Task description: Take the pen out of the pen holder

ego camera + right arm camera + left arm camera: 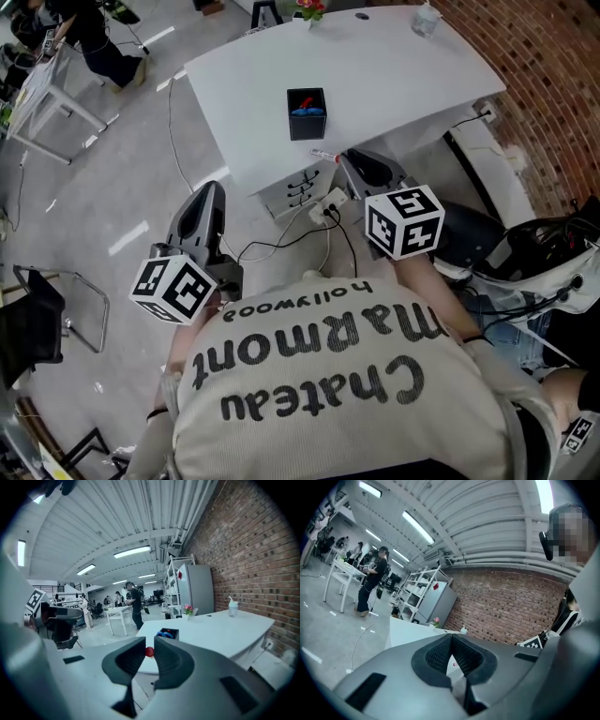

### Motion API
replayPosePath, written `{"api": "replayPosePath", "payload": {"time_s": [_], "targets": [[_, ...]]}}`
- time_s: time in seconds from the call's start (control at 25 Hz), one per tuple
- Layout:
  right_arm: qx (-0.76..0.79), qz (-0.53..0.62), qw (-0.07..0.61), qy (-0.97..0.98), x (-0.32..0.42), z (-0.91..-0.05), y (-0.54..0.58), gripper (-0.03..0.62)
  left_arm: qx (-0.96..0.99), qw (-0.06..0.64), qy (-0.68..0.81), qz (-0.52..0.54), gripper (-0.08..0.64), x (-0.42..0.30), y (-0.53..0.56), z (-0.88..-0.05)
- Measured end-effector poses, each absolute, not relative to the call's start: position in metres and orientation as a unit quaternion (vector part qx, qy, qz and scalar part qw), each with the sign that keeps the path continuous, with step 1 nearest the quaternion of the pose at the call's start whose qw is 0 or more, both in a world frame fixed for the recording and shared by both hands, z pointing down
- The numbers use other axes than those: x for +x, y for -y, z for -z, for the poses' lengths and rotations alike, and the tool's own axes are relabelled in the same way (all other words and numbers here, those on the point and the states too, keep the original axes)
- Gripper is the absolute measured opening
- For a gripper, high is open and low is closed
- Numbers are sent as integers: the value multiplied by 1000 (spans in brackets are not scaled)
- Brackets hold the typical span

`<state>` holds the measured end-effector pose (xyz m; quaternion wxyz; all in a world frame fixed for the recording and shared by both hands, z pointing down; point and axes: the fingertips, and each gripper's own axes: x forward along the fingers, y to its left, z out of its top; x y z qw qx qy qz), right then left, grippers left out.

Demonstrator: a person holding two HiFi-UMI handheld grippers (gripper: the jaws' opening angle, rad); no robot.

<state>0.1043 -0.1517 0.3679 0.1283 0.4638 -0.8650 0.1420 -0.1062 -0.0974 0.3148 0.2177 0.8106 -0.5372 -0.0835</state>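
Note:
A black square pen holder [307,113] stands near the front of the white table [394,75], with blue and red items inside; the right gripper view also shows the pen holder [168,633], a little beyond the jaws. My right gripper [345,158] hangs off the table's front edge, shut on a pen [324,155] whose red end [149,652] sits between the pads. My left gripper [217,188] is lower left over the floor, away from the table. In its own view the left gripper [451,637] has its pads meeting and holds nothing.
A small flower pot [309,9] and a clear bottle [425,19] stand at the table's far side. Under the table are a white drawer unit [298,190] and cables [281,242]. A brick wall [539,84] is at the right, a chair [37,319] at the left.

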Motion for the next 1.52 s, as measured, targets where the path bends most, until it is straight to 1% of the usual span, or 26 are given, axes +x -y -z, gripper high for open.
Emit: {"api": "replayPosePath", "payload": {"time_s": [0.4,0.56,1.16,1.52], "targets": [[502,-144,110,846,85,-341,106,57,842,215,489,72,3,-122,69,-288],[512,-145,102,840,65,-330,79,57,852,217,473,63,3,-139,46,-280],[536,-141,108,825,7,-347,6,55,870,226,432,69,3,-185,-12,-306],[549,-132,120,817,-7,-347,-21,55,874,226,425,72,3,-203,-32,-304]]}}
